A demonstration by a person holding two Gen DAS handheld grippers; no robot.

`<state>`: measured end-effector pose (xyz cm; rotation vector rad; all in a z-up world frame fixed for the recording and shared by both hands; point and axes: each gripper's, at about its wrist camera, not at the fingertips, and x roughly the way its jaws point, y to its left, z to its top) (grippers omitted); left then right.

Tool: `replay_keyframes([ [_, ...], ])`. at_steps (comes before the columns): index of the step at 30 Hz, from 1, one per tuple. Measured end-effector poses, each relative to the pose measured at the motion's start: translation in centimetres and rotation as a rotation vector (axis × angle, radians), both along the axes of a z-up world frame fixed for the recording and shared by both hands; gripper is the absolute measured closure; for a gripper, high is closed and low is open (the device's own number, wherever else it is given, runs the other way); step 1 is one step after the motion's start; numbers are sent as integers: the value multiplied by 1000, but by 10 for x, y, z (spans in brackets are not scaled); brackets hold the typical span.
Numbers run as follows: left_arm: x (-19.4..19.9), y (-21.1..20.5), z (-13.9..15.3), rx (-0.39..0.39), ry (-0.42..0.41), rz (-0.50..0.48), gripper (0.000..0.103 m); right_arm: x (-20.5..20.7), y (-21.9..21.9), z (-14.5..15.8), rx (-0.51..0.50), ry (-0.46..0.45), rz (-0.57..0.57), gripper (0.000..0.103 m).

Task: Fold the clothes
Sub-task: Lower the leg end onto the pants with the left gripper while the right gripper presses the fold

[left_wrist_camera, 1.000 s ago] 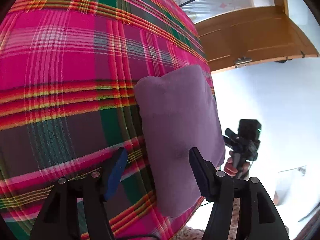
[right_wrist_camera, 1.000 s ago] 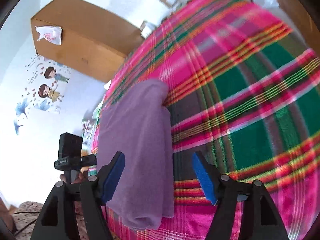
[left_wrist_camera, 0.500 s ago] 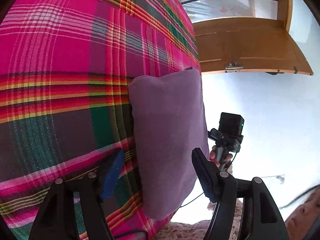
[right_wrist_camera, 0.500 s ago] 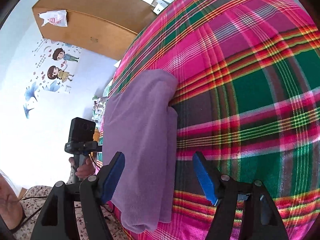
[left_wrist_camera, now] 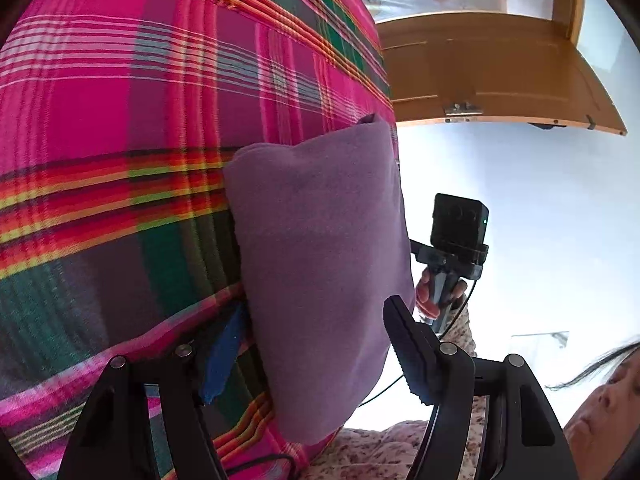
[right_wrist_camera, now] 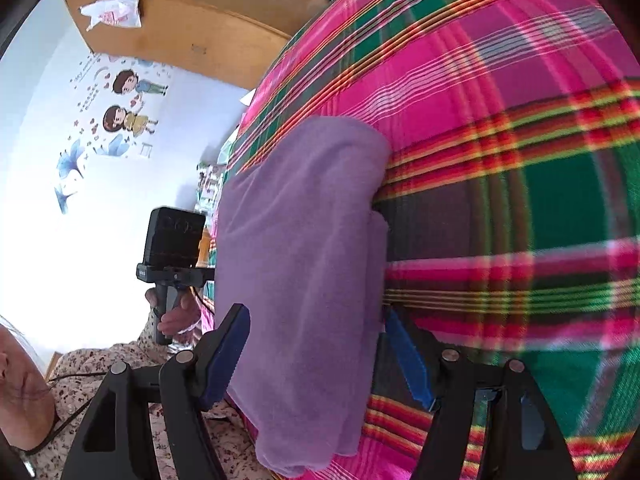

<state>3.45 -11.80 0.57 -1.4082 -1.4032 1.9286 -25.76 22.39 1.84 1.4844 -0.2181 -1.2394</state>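
A folded purple cloth (left_wrist_camera: 320,256) lies on a plaid bedspread (left_wrist_camera: 120,128) by the bed's edge; it also shows in the right wrist view (right_wrist_camera: 304,264). My left gripper (left_wrist_camera: 312,352) is open, its jaws standing either side of the cloth's near end, one at each side edge. My right gripper (right_wrist_camera: 320,348) is open and straddles the cloth's opposite end the same way. Each view shows the other gripper held in a hand beyond the cloth: the right one (left_wrist_camera: 452,256) and the left one (right_wrist_camera: 172,264).
The pink, green and red plaid bedspread (right_wrist_camera: 520,160) covers the bed. A wooden door (left_wrist_camera: 480,76) stands beyond it. A wooden cabinet (right_wrist_camera: 180,32) and a wall with cartoon stickers (right_wrist_camera: 124,108) are on the other side. The person's face shows at the frame corners.
Both grippers have moved in on the purple cloth, so that each one's jaws now straddle an end of it. The cloth has not moved.
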Motion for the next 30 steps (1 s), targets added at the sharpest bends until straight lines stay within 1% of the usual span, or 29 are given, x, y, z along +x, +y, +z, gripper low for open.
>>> replay_keyframes([
  [4,-8,13,-1,-8,1,-14,31,6,-8,-2,-13,-14,17,32],
  [5,-8,15,-1,-8,2,-17,31,8,-10,-2,-17,-19,18,31],
  [7,-11,19,-2,-8,2,-22,31,10,-12,-1,-28,-24,23,25],
  [11,-16,29,-3,-3,-2,-21,27,18,-16,0,-48,-30,36,21],
  [18,-19,37,-2,-7,-7,-6,27,22,-13,-1,-23,-13,6,21],
  [24,-22,43,1,-38,17,0,27,27,-19,2,-19,0,-18,21],
  [26,-24,44,1,-38,16,2,27,27,-20,3,-17,7,-23,21],
  [29,-28,43,1,-34,10,5,28,27,-20,3,-11,20,-31,26],
  [30,-29,43,1,-32,6,7,28,27,-20,4,-7,28,-34,31],
])
